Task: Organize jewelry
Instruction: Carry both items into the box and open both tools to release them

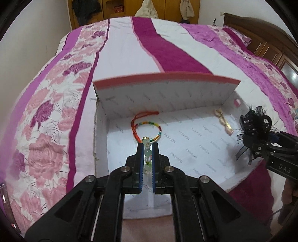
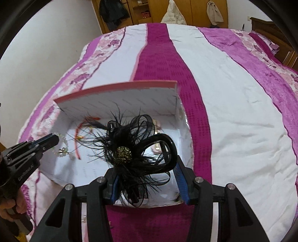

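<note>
An open white box (image 1: 104, 141) with a pink-edged lid (image 1: 167, 79) lies on the bed. My left gripper (image 1: 147, 146) is shut on a pale green bead bracelet (image 1: 147, 153), held over the box floor. A rainbow cord bracelet (image 1: 149, 130) lies just beyond it. My right gripper (image 2: 147, 165) is shut on a black feather hair clip (image 2: 130, 149) with a gold beaded centre, held above the box (image 2: 119, 104). In the left view the clip (image 1: 253, 126) is at the box's right edge. A pink and gold piece (image 1: 224, 122) lies in the box.
The bed has a pink, magenta and white striped quilt (image 1: 167, 52). A wooden headboard (image 1: 260, 35) is at the right and a wardrobe with hanging coats (image 2: 173, 13) stands behind. A small pink round item (image 1: 237, 102) sits by the box's far right corner.
</note>
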A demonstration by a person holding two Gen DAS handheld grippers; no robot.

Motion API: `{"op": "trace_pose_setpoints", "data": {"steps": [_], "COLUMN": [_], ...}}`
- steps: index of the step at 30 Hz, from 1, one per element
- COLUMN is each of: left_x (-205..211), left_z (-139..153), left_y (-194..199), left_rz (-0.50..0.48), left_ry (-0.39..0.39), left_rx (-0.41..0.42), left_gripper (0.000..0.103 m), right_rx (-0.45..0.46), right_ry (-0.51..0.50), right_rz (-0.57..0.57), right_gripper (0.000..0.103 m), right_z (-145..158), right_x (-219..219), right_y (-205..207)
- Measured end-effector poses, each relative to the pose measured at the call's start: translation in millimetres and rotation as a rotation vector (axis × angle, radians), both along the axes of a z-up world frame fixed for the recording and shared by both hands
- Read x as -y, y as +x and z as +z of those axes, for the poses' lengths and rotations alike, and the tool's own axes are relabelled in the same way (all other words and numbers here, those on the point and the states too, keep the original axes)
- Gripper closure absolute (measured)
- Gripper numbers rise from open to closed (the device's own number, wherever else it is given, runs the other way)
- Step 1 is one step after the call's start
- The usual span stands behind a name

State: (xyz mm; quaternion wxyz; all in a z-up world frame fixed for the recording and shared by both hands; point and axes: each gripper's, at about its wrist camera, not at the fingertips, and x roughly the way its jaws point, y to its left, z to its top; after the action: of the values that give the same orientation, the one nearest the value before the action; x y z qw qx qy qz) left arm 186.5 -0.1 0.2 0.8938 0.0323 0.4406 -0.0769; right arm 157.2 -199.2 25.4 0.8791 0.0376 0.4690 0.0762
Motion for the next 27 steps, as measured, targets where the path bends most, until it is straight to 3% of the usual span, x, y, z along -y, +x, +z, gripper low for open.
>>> {"op": "trace_pose_setpoints", "data": {"steps": [9, 17, 27], "left_x": [-2.8, -5.5, -9.3], "left_z": [-19.1, -18.4, -8.6], "left_y": [4.6, 4.7, -6.8], "left_rz": [0.029, 0.042, 0.043], "left_ry": [0.022, 0.022, -0.022], "left_rx": [-0.038, -0.038, -0.031], "left_gripper": [0.103, 0.102, 0.076], "right_rx": [-0.025, -0.034, -0.021], "right_ry": [-0.048, -0.051, 0.034], "right_rz": [-0.012, -0.017, -0.009], "right_gripper": [0.050, 0.049, 0.042], "right_z": [-17.5, -19.7, -11.2], "right_x": [-1.7, -2.8, 0.7], "right_y": [6.3, 10.2, 3.9]}}
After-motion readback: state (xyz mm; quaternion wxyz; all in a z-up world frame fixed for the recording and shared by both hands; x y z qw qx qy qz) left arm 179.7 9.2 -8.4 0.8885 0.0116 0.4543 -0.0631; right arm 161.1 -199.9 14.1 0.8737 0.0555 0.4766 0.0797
